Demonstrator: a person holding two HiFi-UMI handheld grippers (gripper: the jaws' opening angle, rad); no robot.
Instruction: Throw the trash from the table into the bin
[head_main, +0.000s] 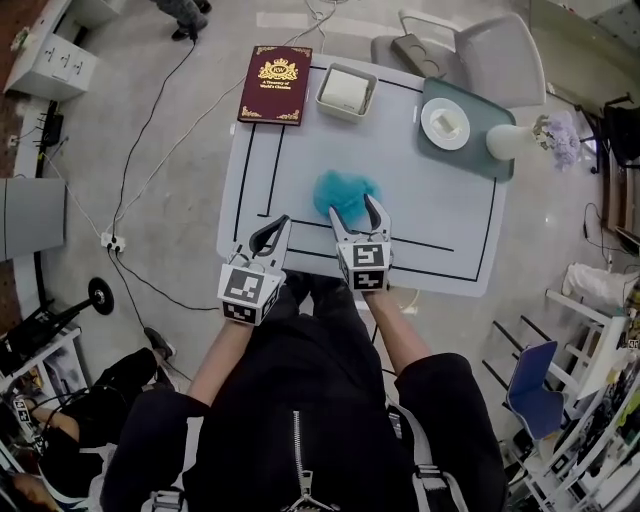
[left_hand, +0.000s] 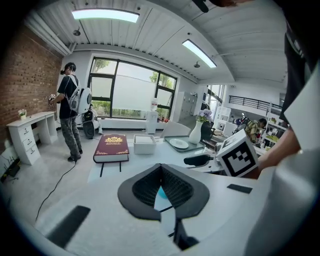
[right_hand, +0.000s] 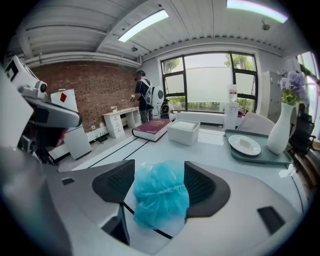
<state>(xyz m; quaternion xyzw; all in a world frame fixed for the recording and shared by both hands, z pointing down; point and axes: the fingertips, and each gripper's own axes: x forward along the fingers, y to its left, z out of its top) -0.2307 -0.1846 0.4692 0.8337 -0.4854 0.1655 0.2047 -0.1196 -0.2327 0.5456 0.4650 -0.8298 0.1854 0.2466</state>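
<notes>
A crumpled blue plastic wad (head_main: 345, 192) lies on the white table (head_main: 440, 230) near its front edge. My right gripper (head_main: 356, 212) stands open around it, one finger on each side. In the right gripper view the blue wad (right_hand: 160, 197) fills the gap between the dark pads (right_hand: 117, 182). My left gripper (head_main: 272, 235) hovers over the table's front left part, its fingertips together and empty. In the left gripper view a sliver of the wad (left_hand: 161, 193) shows below the closed tips. No bin is in view.
A dark red book (head_main: 275, 84) lies at the far left corner, with a white box (head_main: 346, 92) beside it. On the far right a grey tray (head_main: 470, 155) holds a white plate (head_main: 445, 123); a white vase (head_main: 515, 140) with flowers stands there. A chair (head_main: 480, 50) is behind the table. Cables cross the floor on the left.
</notes>
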